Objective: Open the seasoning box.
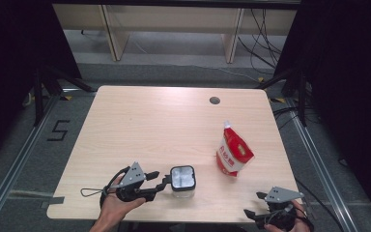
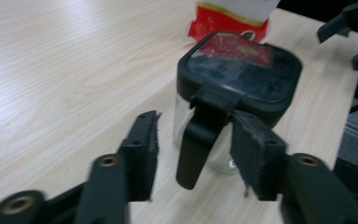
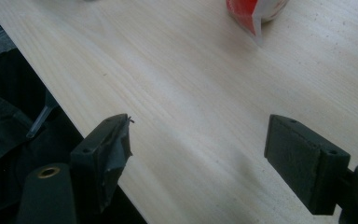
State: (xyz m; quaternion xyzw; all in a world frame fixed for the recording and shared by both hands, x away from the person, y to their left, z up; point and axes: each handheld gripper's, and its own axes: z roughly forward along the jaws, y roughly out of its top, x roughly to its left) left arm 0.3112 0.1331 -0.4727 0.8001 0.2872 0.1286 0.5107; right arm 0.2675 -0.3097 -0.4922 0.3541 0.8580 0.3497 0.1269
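A small glass jar [image 1: 182, 180] with a black lid [image 2: 242, 74] stands near the table's front edge. Its black clasp [image 2: 193, 158] hangs down the side facing my left gripper [image 1: 160, 180]. In the left gripper view, my left gripper [image 2: 196, 140] has its jaws either side of that clasp, with a gap left of it; the pads do not squeeze it. A red and white pouch [image 1: 233, 152] stands upright to the right of the jar, also seen beyond the lid as the pouch [image 2: 228, 18]. My right gripper [image 1: 252, 203] stands open and holds nothing at the front right corner.
The light wooden table [image 1: 164, 125] has a round cable hole [image 1: 215, 100] at the back right. In the right gripper view, the right gripper [image 3: 198, 140] hovers over the table edge, with the pouch [image 3: 256, 11] farther off. Dark curtains and stands flank the table.
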